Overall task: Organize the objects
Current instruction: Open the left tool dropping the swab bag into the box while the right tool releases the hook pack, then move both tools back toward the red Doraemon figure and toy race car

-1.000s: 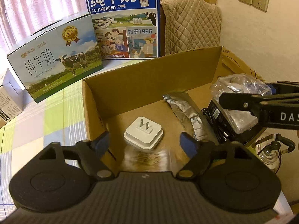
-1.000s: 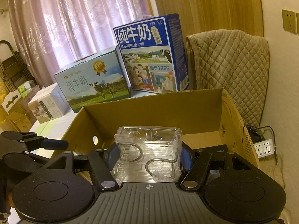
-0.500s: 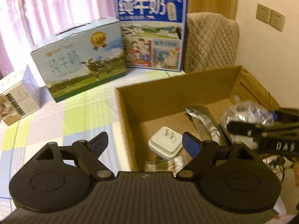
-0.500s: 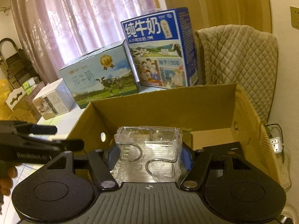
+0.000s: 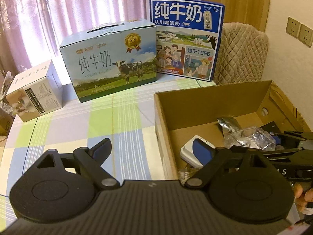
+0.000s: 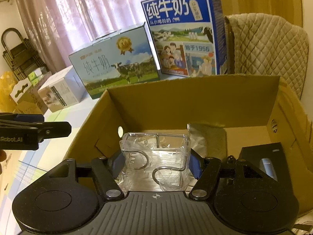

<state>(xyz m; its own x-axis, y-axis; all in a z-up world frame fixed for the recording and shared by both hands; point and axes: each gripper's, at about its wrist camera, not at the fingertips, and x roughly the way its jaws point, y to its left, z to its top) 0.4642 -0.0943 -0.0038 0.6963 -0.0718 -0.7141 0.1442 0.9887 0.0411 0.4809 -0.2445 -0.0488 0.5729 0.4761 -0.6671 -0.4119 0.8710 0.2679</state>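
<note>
An open cardboard box (image 5: 213, 99) (image 6: 195, 101) stands on the checked tablecloth. My right gripper (image 6: 156, 161) is shut on a clear plastic box of metal hooks (image 6: 155, 159) and holds it over the cardboard box; the same hook box (image 5: 252, 138) shows at the right of the left wrist view. A white plug adapter (image 5: 186, 150) and a silver foil pouch (image 5: 228, 123) (image 6: 209, 137) lie inside the cardboard box, with a black device (image 6: 260, 156) at its right. My left gripper (image 5: 156, 149) is open and holds nothing, straddling the box's left wall.
Two milk cartons, a light blue one (image 5: 109, 60) and a dark blue one (image 5: 185, 39), stand at the back of the table, with a small white box (image 5: 33, 96) to their left. A quilted chair back (image 5: 240, 52) rises behind the cardboard box. Pink curtains hang behind.
My left gripper has pulled back and to the left out of the cardboard box, now over its left wall. My right gripper has lowered slightly over the box, still holding the hook box.
</note>
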